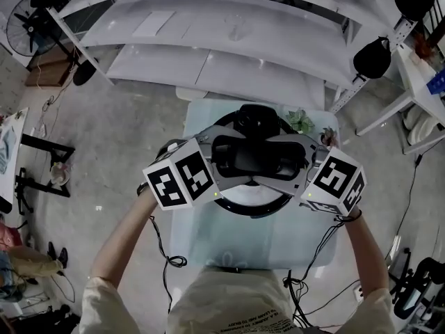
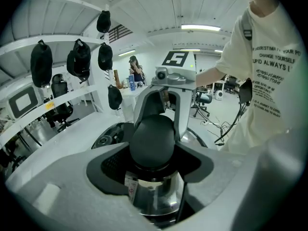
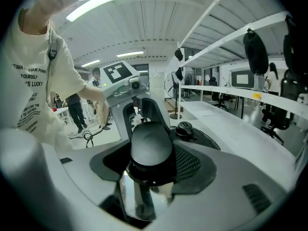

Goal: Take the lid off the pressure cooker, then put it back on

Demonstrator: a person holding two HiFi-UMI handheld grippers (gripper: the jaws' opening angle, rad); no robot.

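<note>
Steel pressure cooker [image 1: 252, 210] sits mid-table [image 1: 208, 236], directly ahead of the person. The lid [image 1: 252, 195] looks to be on top, knob [image 1: 254, 119] at the far side. Whether the lid is seated or just lifted cannot be told.

Step in hand, as judged: a two-sided grip for handling the lid.
- Both tongs should work level and together. A lead on one side would likely tilt the lid and jam it on the rim.
- Any twist should come from both sides at once, about the cooker's centre.
- Grip wants to stay square on the rounded handles. Smooth black plastic may slip if the hold drifts toward the tips.

Left tongs [image 1: 221, 162]: reach in from the left, angled down. Jaws stand wide and are clamped on the black handle [image 2: 153, 138] at that side. Shiny steel wall [image 2: 154, 198] with a small label shows just beneath.

Right tongs [image 1: 303, 164]: reach in from the right, facing the other pair across the cooker. Jaws are likewise wide and clamped on the opposite black handle [image 3: 151, 148], with steel just below it.
</note>
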